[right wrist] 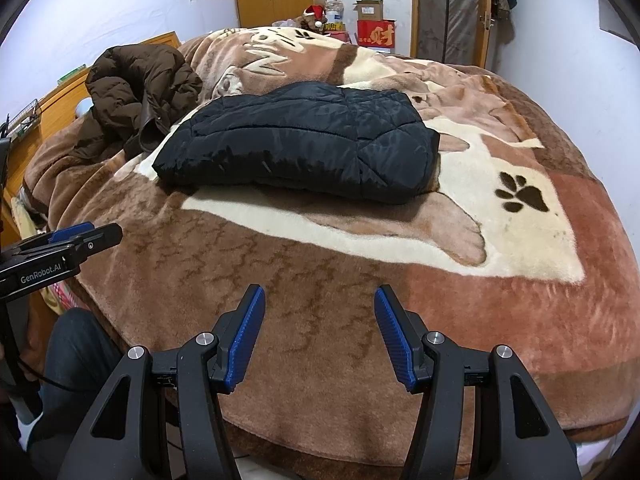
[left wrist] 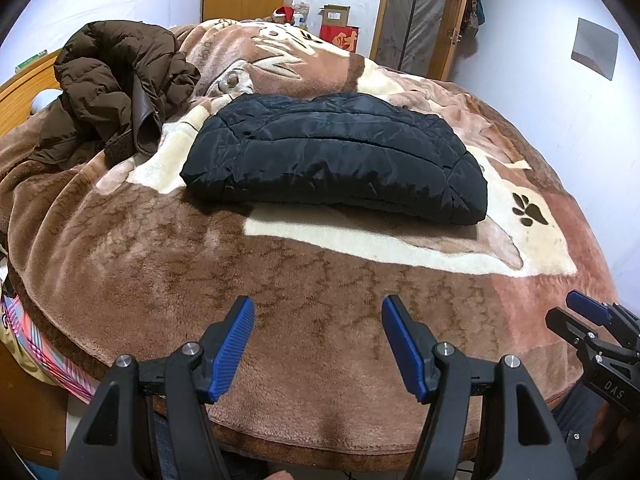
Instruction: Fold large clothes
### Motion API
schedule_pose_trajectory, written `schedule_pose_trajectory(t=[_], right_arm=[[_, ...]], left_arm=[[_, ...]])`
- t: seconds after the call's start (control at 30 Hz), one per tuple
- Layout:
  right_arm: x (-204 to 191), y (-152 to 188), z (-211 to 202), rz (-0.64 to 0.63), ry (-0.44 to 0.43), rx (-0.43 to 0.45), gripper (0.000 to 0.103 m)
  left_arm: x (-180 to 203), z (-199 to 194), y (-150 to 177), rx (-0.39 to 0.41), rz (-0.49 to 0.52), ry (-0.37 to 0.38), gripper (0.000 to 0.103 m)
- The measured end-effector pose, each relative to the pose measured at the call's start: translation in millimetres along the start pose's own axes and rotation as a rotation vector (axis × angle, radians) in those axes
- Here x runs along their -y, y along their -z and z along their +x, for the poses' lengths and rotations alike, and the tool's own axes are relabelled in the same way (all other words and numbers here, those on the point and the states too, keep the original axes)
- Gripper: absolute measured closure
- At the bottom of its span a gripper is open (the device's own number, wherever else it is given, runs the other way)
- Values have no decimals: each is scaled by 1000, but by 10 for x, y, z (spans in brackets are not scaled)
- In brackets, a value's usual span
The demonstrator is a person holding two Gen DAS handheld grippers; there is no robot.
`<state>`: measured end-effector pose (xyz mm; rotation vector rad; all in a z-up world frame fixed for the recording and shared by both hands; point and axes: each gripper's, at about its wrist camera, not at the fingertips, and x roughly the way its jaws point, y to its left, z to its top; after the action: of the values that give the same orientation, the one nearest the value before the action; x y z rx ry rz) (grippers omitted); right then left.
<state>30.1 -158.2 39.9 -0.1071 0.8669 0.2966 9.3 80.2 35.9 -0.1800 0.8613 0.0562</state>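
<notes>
Left wrist view: left claw [left wrist: 318, 308] released, empty, hovering over near edge of blanket [left wrist: 160, 264] on bed. Right claw [right wrist: 320, 298] likewise released, empty. Black jacket [left wrist: 336, 156] lies folded mid-bed, well apart from both claws. Brown jacket [left wrist: 116, 88] heaped at far left, unfolded, likely next. Advice: reach past black bundle without snagging, pinch brown jacket at shoulders, spread flat before folding.
</notes>
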Motion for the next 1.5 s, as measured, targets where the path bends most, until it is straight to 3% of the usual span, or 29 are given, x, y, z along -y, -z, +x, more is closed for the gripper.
schedule_pose_trajectory(t=[1.5], right_arm=[[-24,28,6,-5,-4,-6,46]], left_arm=[[26,4,49,-4,-8,1,35]])
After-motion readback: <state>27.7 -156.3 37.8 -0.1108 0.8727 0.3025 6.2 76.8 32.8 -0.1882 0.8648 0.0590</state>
